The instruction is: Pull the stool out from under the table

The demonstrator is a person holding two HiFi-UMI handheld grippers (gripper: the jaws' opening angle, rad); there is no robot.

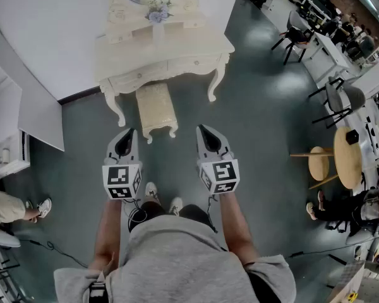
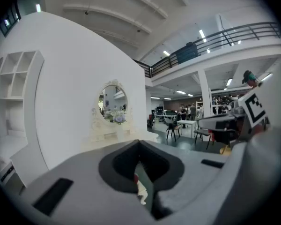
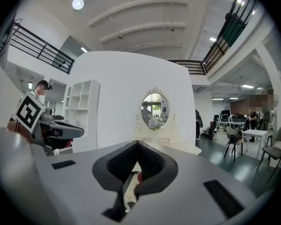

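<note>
A cream padded stool point(image 1: 156, 109) stands on the grey floor with its far end under the cream dressing table point(image 1: 167, 59), which carries an oval mirror point(image 3: 154, 109). My left gripper point(image 1: 129, 132) hangs just left of the stool's near end, shut and holding nothing. At a similar distance to the stool's right is my right gripper point(image 1: 201, 129), also shut and holding nothing. Neither touches the stool. The left gripper view shows its own jaws point(image 2: 139, 143) pressed together, pointed at the dressing table point(image 2: 113, 134). In the right gripper view the jaws point(image 3: 136, 145) are likewise together.
A white shelf unit point(image 1: 6, 137) stands at the left against the curved white wall. Round wooden tables point(image 1: 344, 160) and black chairs point(image 1: 294, 40) fill the right side. One person's shoe point(image 1: 43, 208) is at the left, another person sits at the right point(image 1: 366, 207).
</note>
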